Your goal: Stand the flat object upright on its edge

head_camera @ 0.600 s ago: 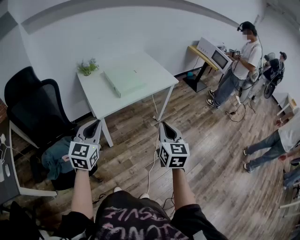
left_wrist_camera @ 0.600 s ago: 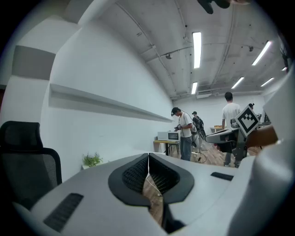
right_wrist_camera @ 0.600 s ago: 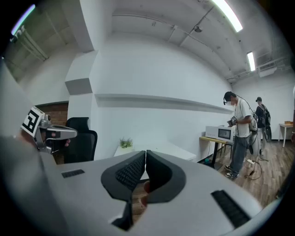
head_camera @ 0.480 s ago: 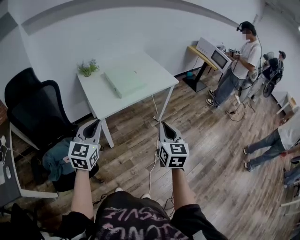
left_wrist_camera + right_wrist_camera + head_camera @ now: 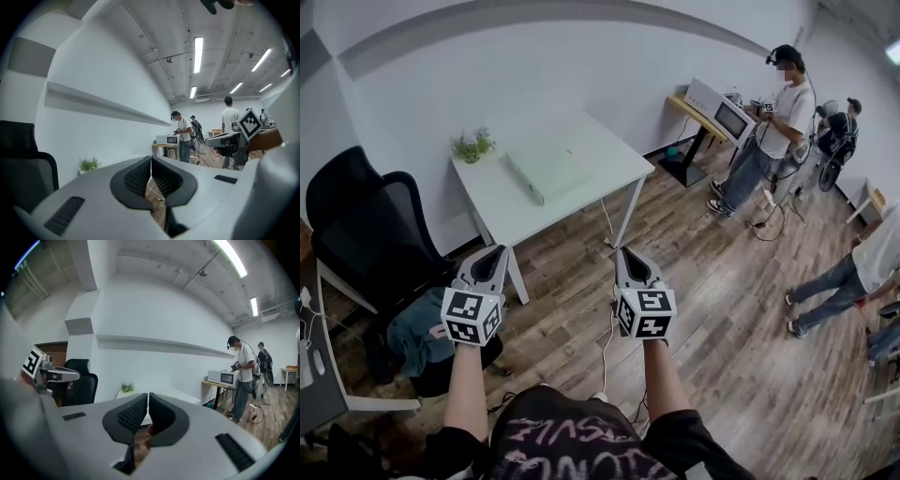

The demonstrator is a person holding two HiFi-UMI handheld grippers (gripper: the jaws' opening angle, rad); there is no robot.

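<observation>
A flat pale green box [image 5: 547,172] lies on the white table [image 5: 609,155] against the far wall. Both grippers hang in the air well short of the table, over the wood floor. My left gripper [image 5: 492,255] is shut and empty, pointing toward the table's near left leg. My right gripper [image 5: 630,255] is also shut with nothing between its jaws, pointing toward the table's near right corner. In the left gripper view the jaws [image 5: 151,160] meet at the tips; in the right gripper view the jaws [image 5: 148,397] stand closed with only a sliver between them.
A small potted plant [image 5: 470,146] sits at the table's back left corner. A black office chair [image 5: 366,234] with teal cloth stands at left. A cable [image 5: 609,309] runs down from the table. People [image 5: 764,131] stand at right near a stand bearing a microwave [image 5: 722,108].
The view has shifted slightly and both grippers now sit a little closer to the table. Their jaws stay shut.
</observation>
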